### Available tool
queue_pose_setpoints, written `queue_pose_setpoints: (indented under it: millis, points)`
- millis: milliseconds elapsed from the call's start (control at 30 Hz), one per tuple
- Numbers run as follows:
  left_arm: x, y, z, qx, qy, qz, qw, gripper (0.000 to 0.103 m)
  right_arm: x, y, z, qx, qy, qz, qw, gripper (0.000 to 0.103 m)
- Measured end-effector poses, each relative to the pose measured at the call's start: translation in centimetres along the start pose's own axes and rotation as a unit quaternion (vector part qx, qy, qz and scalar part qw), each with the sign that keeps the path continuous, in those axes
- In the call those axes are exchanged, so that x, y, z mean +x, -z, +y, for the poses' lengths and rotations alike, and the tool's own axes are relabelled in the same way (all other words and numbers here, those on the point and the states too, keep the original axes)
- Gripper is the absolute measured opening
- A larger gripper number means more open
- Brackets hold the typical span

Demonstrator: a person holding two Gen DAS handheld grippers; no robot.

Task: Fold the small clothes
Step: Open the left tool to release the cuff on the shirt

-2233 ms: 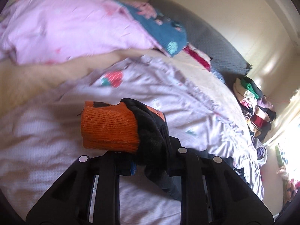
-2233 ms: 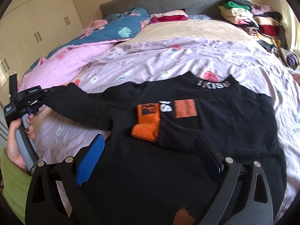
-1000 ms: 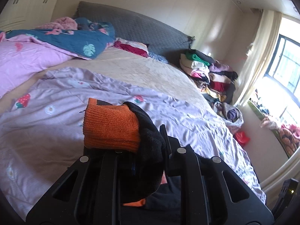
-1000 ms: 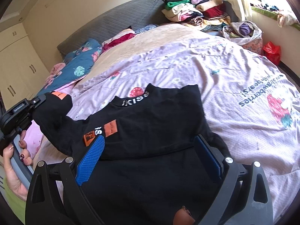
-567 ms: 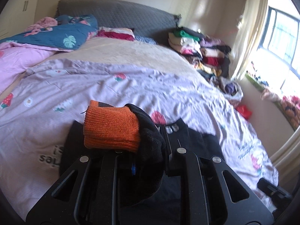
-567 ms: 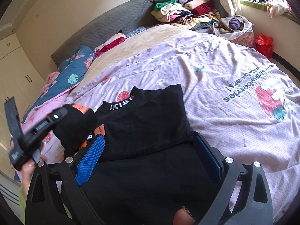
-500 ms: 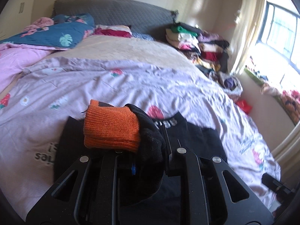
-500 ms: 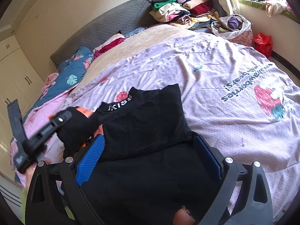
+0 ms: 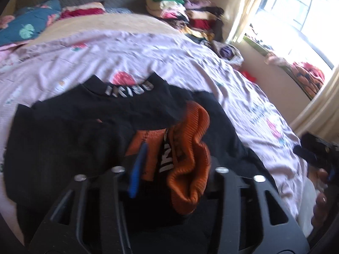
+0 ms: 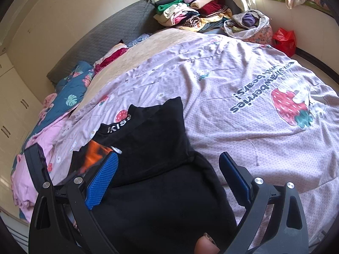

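Note:
A black sweater (image 10: 152,144) with white collar lettering (image 10: 119,124) lies on the lilac duvet (image 10: 233,67), its right side folded in. My left gripper (image 9: 178,169) hangs low over the sweater (image 9: 84,127) and its jaws are opening. The orange sleeve cuff (image 9: 190,148) sags loose between them onto the sweater's chest, and the blue pad (image 9: 136,169) stands clear of it. In the right wrist view the cuff (image 10: 95,154) shows as an orange blur. My right gripper (image 10: 169,182) is open wide just above the sweater's lower part, with nothing gripped.
A stack of folded clothes (image 10: 190,10) sits by the grey headboard (image 10: 101,38), with a cloth bag (image 10: 250,25) and a red bag (image 10: 284,40) beside the bed. Pink and blue quilts (image 10: 63,105) lie at the left. A bright window (image 9: 296,17) is at the right.
The left gripper swung across and down over the sweater, carrying the sleeve onto its chest. Its jaws have parted and the cuff has slumped. The right gripper barely shifted.

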State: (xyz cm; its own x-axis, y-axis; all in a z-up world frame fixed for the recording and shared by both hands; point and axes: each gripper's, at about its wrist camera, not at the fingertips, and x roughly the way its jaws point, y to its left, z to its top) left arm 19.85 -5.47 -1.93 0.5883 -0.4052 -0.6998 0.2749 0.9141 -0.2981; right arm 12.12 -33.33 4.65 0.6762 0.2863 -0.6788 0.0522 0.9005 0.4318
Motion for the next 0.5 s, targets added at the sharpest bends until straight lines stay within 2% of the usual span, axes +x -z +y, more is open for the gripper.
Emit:
queue_pose_setpoints:
  millis: [167,333,500]
  points:
    - [-0.8,1.0,0.2,-0.009,0.041,0.024,0.9988,0.061,1.4,0.2,0.0,0.003,0.003,0.016,1.000,0.095]
    - [-3.8,0.8,2.8,-0.050,0.045,0.003,0.9977,0.071,3.8,0.7,1.5,-0.015,-0.004,0.042,0.999,0.095]
    - [-6.5,0.0,6.7,-0.075,-0.045,-0.023,0.9959,0.074,6.6,1.3,4.2,-0.053,-0.021,0.069,0.996,0.094]
